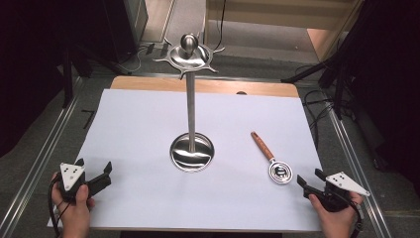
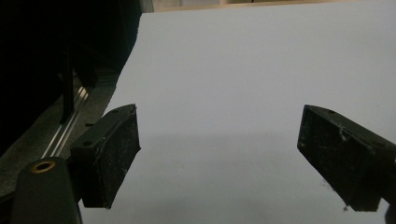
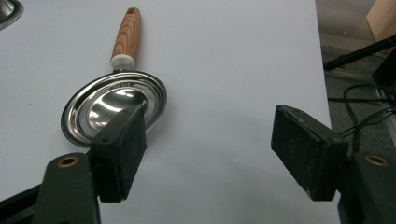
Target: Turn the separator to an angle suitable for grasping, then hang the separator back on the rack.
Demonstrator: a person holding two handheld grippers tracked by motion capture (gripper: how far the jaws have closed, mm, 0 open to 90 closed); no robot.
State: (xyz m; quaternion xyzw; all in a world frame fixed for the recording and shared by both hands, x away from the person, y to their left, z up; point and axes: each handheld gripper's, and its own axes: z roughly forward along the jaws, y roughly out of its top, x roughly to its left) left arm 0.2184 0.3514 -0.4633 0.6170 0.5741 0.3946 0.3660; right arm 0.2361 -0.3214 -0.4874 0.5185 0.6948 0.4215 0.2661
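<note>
White sheet (image 1: 148,129) spread over the wooden table (image 1: 208,87); at its centre, upright steel stand (image 1: 191,99) with round dished base and pronged top. Right of the stand's base, well apart from it, steel ladle (image 1: 273,159) with wooden handle, lying flat, bowl just beside the right gripper (image 1: 308,182). Right gripper (image 3: 210,149) near the right front corner, jaws spread wide and empty; left gripper (image 1: 94,171) near the left front corner, jaws likewise parted over bare sheet (image 2: 233,70).
</note>
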